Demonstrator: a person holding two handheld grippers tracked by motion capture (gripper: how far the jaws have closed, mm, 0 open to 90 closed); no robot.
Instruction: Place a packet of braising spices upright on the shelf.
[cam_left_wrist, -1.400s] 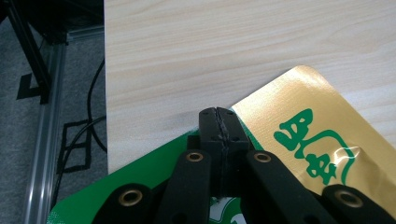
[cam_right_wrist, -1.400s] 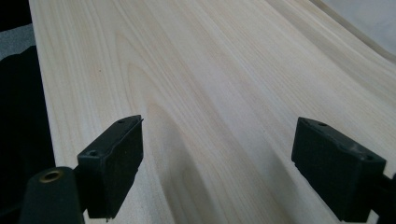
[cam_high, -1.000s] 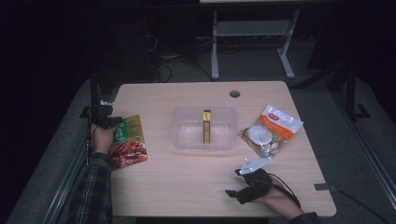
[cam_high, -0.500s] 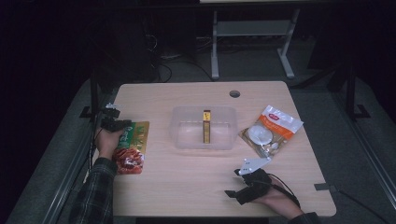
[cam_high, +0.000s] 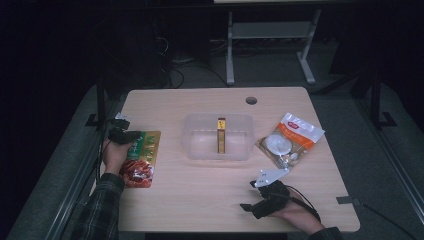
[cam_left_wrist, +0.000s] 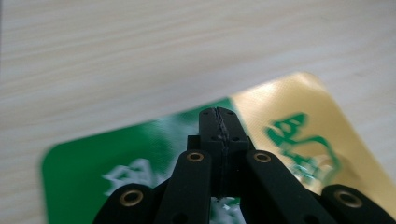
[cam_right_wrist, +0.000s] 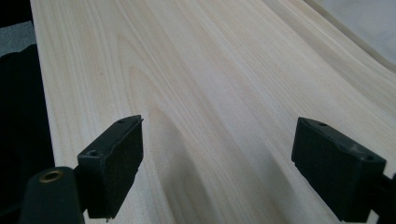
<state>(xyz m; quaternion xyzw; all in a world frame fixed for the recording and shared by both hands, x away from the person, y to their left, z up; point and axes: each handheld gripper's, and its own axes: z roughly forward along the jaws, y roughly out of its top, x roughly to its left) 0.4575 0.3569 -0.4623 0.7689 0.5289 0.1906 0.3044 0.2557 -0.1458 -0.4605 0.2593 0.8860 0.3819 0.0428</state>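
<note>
The green-and-gold packet (cam_high: 142, 157) lies flat at the left of the high view, near the left edge of the surface (cam_high: 210, 200). Its long axis runs from upper right to lower left of that frame, gold end up, red end toward the person's sleeve. The left hand-held gripper (cam_high: 125, 135) sits over the packet's upper left corner, so the packet stretches away below and to the right of it. In the left gripper view its jaws are pressed together, tips over the seam between green and gold print (cam_left_wrist: 280, 140); whether any film is pinched between them cannot be told. The right hand-held gripper (cam_high: 255, 200) rests at the lower right, jaws apart over bare wood, well apart from the packet; the left hand is plainly the nearer. The bin (cam_high: 217, 136) stands to the packet's right.

Compared with a second ago, the left hand and packet have shifted slightly rightward and the packet has turned a little; the right hand is unchanged.
</note>
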